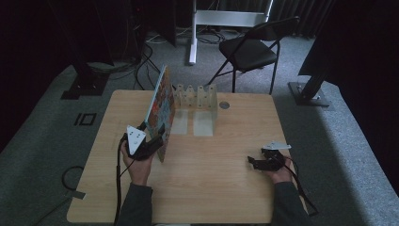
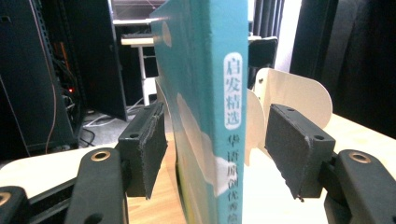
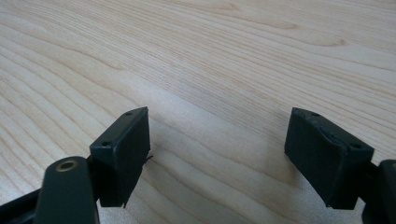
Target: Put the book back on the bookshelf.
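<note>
A thin teal book (image 1: 160, 101) with a colourful cover stands on its edge on the wooden table (image 1: 211, 188), its far end towards a white slotted rack (image 1: 197, 96). My left gripper (image 1: 157, 139) is at the book's near end. In the left gripper view the book's spine (image 2: 205, 93) stands between the jaws of the left gripper (image 2: 215, 149), with a small gap showing at each pad, and a white rack divider (image 2: 299, 93) rises behind. My right gripper (image 1: 251, 162) rests low on the table at the right; in its own view the right gripper (image 3: 217, 149) is open over bare wood (image 3: 210, 56).
A black folding chair (image 1: 249, 49) and a white stand leg (image 1: 192, 33) are on the floor beyond the table's far edge. A round grommet (image 1: 224, 105) sits in the tabletop right of the rack. Cables trail from both grippers off the near edge.
</note>
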`<state>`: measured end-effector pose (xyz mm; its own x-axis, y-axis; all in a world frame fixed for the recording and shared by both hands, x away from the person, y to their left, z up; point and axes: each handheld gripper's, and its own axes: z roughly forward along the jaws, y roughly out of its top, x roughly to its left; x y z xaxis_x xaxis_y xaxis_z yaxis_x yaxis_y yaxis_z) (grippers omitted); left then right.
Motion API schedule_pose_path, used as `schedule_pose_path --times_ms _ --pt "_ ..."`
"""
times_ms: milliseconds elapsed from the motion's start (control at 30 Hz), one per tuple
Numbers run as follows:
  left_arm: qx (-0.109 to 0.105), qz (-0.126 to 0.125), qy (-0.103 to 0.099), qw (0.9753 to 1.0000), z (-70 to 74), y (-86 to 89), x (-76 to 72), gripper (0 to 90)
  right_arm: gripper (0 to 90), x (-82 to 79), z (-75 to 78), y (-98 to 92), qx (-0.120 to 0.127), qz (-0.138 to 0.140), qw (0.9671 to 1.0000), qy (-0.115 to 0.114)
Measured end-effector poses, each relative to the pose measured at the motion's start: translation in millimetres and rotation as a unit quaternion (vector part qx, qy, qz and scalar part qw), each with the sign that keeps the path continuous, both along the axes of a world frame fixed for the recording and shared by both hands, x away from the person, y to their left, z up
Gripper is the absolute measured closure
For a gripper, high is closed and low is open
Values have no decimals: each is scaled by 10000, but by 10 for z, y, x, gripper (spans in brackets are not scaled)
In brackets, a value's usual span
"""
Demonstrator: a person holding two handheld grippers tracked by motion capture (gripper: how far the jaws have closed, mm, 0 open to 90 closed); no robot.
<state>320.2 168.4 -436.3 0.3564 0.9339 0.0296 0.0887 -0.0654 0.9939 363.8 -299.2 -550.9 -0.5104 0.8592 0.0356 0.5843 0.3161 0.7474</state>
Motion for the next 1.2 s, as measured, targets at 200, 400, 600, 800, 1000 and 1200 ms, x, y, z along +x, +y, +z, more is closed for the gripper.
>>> schedule_pose_path --times_ms 200,400,600,800,1000,1200 --pt "13 -95 83 9999 -13 39 -53 381 220 0 0 0 1 0 10000 0" --pt "101 -138 70 9998 -15 62 -136 382 220 0 0 0 -2 -1 10000 0" --pt "112 -159 87 9998 -26 123 -239 399 216 -1 0 2 2 3 10000 7" --pt "69 -158 53 9998 -47 186 -325 452 215 -1 0 3 -2 6 10000 6" --pt "99 -245 114 9996 -70 225 -375 504 215 -1 0 3 -5 10 10000 4" --pt "213 -341 247 9989 -111 239 -444 570 215 -1 0 3 -5 8 10000 7"
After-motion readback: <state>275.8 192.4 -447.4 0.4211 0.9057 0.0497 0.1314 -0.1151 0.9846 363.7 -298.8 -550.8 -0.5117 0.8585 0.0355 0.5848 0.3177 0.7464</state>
